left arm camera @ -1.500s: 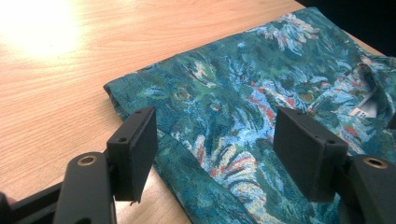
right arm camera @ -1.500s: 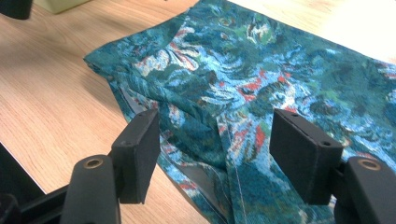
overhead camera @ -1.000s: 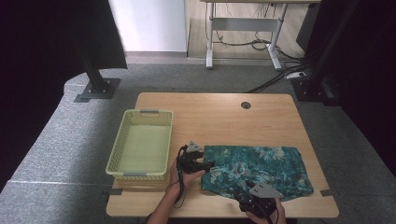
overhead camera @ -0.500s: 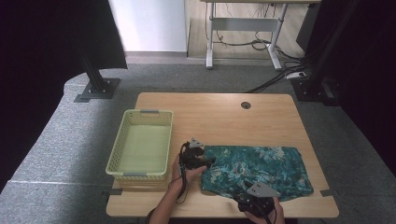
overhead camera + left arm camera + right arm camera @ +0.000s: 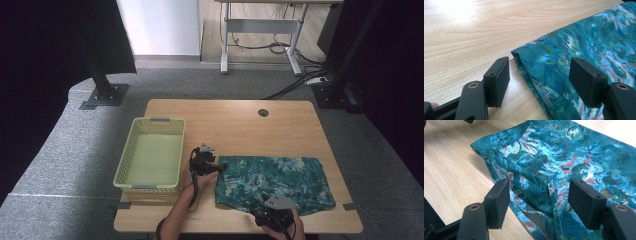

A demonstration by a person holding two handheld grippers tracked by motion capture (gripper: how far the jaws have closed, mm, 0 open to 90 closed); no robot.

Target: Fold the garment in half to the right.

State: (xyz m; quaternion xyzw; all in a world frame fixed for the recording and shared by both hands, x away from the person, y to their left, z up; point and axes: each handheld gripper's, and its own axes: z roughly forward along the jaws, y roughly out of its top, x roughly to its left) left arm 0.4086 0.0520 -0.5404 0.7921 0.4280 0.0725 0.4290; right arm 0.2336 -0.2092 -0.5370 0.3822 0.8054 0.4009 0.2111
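Flanking the folded teal cloth (image 5: 272,182), both tools spread wide, left tool (image 5: 219,169) beside yellow basket (image 5: 151,155), right tool (image 5: 537,202) over its near edge.

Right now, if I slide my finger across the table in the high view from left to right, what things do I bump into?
yellow basket → left gripper → teal patterned cloth

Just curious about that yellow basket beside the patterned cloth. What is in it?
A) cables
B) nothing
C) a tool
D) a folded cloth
B: in the high view the yellow basket shows only its bare floor, while the cloth lies flat on the table beside it.
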